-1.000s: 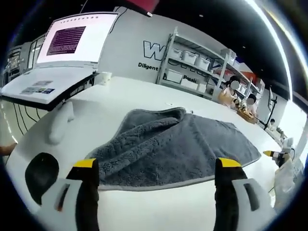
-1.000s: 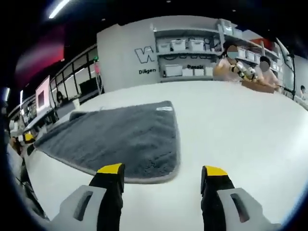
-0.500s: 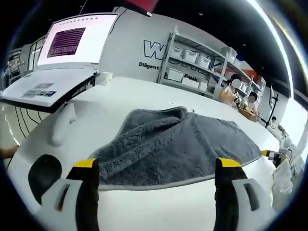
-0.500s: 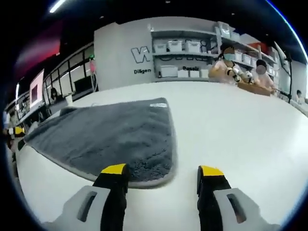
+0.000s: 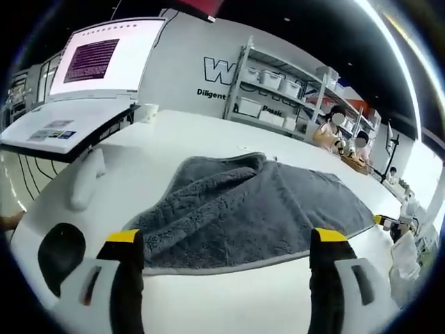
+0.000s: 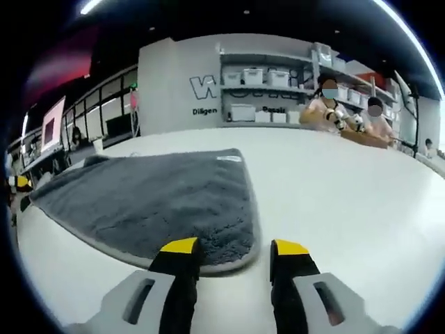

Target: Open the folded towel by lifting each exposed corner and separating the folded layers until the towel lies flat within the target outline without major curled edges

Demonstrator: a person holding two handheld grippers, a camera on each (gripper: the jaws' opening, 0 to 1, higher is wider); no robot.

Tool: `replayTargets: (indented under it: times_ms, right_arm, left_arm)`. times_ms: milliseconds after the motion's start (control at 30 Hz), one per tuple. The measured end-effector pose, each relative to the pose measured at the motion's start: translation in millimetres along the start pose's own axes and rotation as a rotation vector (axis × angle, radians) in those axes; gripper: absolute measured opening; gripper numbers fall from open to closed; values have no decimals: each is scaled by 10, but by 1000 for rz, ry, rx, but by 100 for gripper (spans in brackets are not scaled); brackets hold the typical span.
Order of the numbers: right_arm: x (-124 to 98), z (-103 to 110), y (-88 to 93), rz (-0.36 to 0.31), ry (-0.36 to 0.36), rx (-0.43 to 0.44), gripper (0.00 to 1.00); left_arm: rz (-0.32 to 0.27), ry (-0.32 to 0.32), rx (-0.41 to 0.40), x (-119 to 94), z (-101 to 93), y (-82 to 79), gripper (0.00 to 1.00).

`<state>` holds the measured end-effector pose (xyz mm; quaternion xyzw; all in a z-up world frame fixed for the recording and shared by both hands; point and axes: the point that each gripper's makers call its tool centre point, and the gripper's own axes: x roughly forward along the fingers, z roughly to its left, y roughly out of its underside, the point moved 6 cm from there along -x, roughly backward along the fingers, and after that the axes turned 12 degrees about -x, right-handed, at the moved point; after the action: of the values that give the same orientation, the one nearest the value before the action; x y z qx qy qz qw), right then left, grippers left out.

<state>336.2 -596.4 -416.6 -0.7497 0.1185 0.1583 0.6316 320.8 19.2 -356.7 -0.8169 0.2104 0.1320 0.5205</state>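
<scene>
My right gripper (image 6: 228,252), jaws apart and empty, points at the towel (image 6: 149,202)'s near corner on the worktop (image 6: 334,188); left gripper (image 5: 226,243) gapes farther back.

My right gripper (image 6: 231,248) sits low at the near corner of the grey fluffy towel (image 6: 153,202), yellow-tipped jaws a little apart, nothing between them. I see the towel lying on the white tabletop (image 6: 348,202), its near-right corner just at my left jaw tip. White label tag (image 6: 230,158) at far right corner. Shelving with white bins (image 6: 268,87) along the far wall.
</scene>
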Motion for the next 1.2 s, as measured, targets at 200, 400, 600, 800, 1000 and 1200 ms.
replayTargets:
  times_ms: [200,400,600,800,1000,1200]
  right_arm:
    - [-5,2,3,-16,12,27,25]
    - [-14,-34,23,-28,32,58,16]
    - [-9,-70,40,-39,46,65,7]
    - [6,-76,39,-44,49,55,0]
    - [14,-72,28,-37,64,16,0]
    - [10,-74,23,-23,71,-19,0]
  left_arm:
    - [-3,-7,2,-32,19,-14,97]
    - [0,-12,5,-52,39,-12,97]
    - [9,-21,8,-71,60,13,96]
    - [2,-24,7,-94,66,-1,96]
    - [15,-31,18,-100,85,10,95]
    - [19,-31,18,-94,95,19,95]
